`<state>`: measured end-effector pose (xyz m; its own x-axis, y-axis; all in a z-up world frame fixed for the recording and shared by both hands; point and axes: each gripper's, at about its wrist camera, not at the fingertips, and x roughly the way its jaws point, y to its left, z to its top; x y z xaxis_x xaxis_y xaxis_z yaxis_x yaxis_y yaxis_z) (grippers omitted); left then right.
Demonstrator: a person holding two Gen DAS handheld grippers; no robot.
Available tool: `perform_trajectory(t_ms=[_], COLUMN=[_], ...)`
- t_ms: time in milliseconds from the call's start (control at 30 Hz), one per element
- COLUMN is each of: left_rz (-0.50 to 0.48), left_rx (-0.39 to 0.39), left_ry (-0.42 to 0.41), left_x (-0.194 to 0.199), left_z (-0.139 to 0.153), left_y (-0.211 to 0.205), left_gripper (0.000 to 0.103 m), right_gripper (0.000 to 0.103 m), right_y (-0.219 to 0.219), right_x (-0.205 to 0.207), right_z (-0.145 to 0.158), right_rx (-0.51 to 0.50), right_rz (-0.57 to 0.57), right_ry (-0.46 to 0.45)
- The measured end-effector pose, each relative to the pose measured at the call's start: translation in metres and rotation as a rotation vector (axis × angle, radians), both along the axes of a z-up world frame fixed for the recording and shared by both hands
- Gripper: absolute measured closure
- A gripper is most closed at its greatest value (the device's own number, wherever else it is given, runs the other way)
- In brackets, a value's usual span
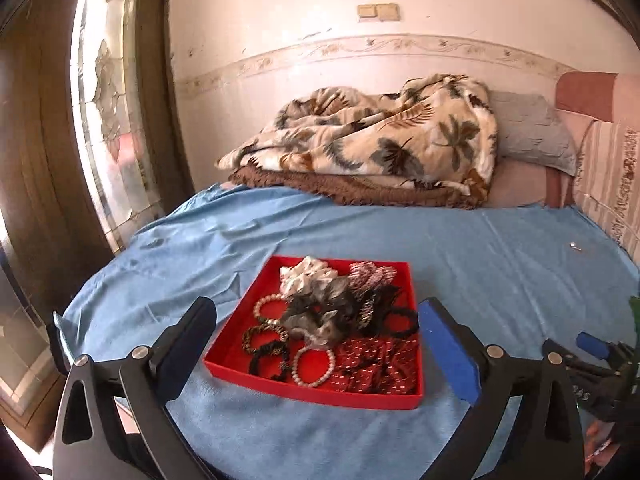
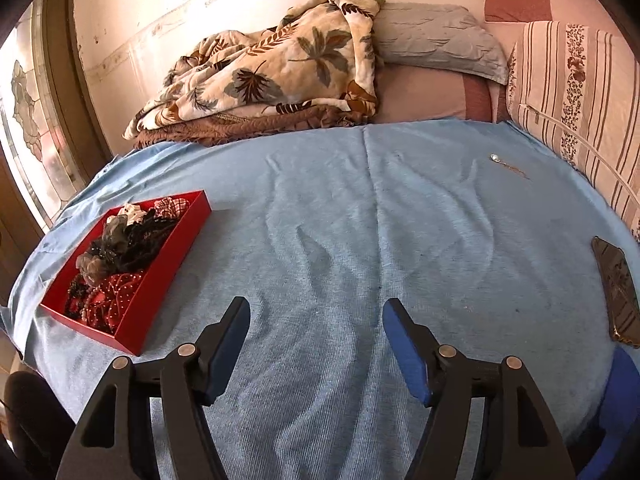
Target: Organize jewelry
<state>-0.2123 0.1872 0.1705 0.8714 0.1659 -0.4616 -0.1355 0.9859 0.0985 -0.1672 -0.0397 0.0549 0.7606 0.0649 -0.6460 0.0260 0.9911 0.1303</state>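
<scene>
Jewelry mostly boxed, one chain left loose on the bed.
From the left wrist, the left gripper (image 1: 320,342), fingers apart and empty, frames the red tray (image 1: 232,354) of bracelets and scrunchies. From the right wrist, the right gripper (image 2: 316,350), also spread and empty, faces the necklace (image 2: 508,166), far ahead and rightward, lying diagonally, nearer this hand.

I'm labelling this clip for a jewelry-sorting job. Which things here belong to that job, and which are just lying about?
Part of the job:
- red tray
- pearl bracelets and scrunchies in the tray
- small silver necklace loose on the blue sheet
- left gripper and right gripper, both open and empty

Just lying about:
- leaf-print blanket
- grey pillow
- phone
</scene>
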Motion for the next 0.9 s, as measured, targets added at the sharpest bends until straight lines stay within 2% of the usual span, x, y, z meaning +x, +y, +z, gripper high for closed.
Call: perform_trajectory(t_ms=[200,500,900], left_rz=[-0.008,-0.001,-0.014], left_rx=[0.025,-0.023,-0.045], left_ry=[0.036,0.155,0.203], left_x=[-0.002,0.002,0.002], left_z=[-0.008,-0.036,-0.048], left_y=[-0.008,0.001,0.005], left_gripper=[0.002,0.002,0.002], right_gripper=[0.029,0.029,0.026], right_y=[0.010,0.032,0.049], right_x=[-0.006,-0.016,-0.023], right_z=[0.000,-0.004,-0.011], right_rx=[-0.028,-0.064,-0.110], right_rz=[0.031,0.087,0.117], right_ry=[-0.010,0.006,0.022])
